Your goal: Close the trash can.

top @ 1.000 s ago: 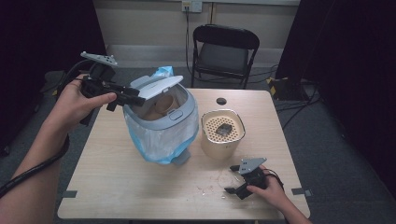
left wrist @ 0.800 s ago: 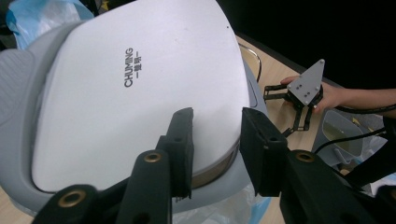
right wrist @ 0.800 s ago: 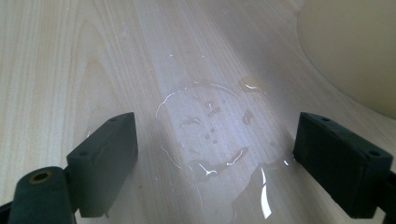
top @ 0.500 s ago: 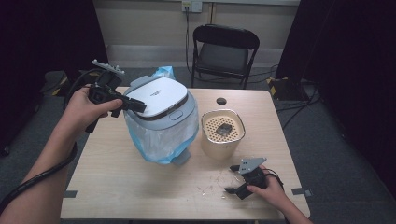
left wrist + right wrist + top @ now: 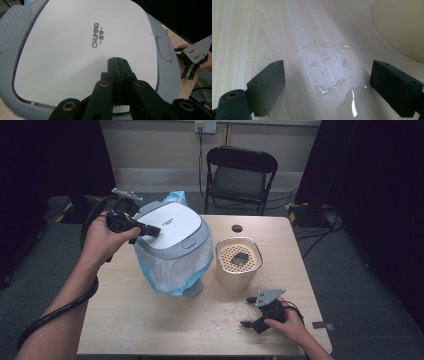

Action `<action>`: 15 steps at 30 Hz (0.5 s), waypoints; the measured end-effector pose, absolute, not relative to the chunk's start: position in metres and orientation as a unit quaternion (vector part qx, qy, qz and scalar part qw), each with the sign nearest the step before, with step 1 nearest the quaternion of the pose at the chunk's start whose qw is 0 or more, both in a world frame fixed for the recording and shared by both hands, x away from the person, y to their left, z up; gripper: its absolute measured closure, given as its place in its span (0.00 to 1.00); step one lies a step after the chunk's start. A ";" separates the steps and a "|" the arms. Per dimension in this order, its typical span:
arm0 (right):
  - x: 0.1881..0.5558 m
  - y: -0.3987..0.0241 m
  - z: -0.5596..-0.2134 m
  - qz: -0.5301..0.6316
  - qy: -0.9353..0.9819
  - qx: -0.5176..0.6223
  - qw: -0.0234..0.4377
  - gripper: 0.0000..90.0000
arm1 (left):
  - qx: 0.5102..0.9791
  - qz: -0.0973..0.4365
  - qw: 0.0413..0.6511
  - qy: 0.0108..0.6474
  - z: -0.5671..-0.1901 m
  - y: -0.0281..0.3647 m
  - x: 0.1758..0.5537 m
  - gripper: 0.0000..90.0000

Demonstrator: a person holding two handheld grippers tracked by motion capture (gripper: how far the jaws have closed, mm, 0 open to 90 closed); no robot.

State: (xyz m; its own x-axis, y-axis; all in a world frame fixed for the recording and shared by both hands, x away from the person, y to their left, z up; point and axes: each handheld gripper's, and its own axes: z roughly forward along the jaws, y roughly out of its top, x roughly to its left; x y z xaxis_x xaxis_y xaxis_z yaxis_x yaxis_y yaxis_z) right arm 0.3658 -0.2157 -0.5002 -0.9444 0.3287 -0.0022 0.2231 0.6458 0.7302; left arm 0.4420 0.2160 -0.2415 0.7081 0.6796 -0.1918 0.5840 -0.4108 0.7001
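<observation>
The left gripper (image 5: 150, 231) is pressing its clenched tips, just closed on nothing, onto the white-and-grey hinged plastic lid (image 5: 170, 227) of the bag-lined bin (image 5: 172, 265) at the table's (image 5: 150, 320) left-centre. Beside it is sitting a beige perforated basket (image 5: 239, 265). The right gripper (image 5: 250, 312) is resting released over spilled water (image 5: 324, 75).

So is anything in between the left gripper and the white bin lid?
No, nothing visible stands between them. The left gripper, its jaws shut together with nothing in them, rests its tip right on the white bin lid. The right gripper sits open on the table, well away from the lid.
</observation>
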 end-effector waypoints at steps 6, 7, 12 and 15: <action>0.365 -0.216 -0.500 0.392 0.904 0.154 0.069 0.13 | 0.865 0.104 0.347 0.347 -0.231 0.199 0.438 0.98; 0.365 -0.216 -0.500 0.392 0.904 0.154 0.069 0.13 | 0.861 0.122 0.338 0.360 -0.230 0.196 0.437 0.78; 0.365 -0.216 -0.500 0.392 0.904 0.154 0.069 0.13 | 0.841 0.113 0.395 0.352 -0.227 0.204 0.426 0.19; 0.365 -0.216 -0.500 0.392 0.904 0.154 0.069 0.13 | 0.827 0.145 0.420 0.344 -0.217 0.220 0.412 0.05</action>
State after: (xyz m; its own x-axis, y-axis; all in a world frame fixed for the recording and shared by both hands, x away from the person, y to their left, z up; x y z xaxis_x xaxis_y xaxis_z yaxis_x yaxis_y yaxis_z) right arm 0.3653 -0.2162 -0.5002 -0.9428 0.3334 -0.0038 0.2251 0.6447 0.7305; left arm 0.4123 0.2196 -0.2168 0.7221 0.6900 -0.0495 0.4471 -0.4109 0.7946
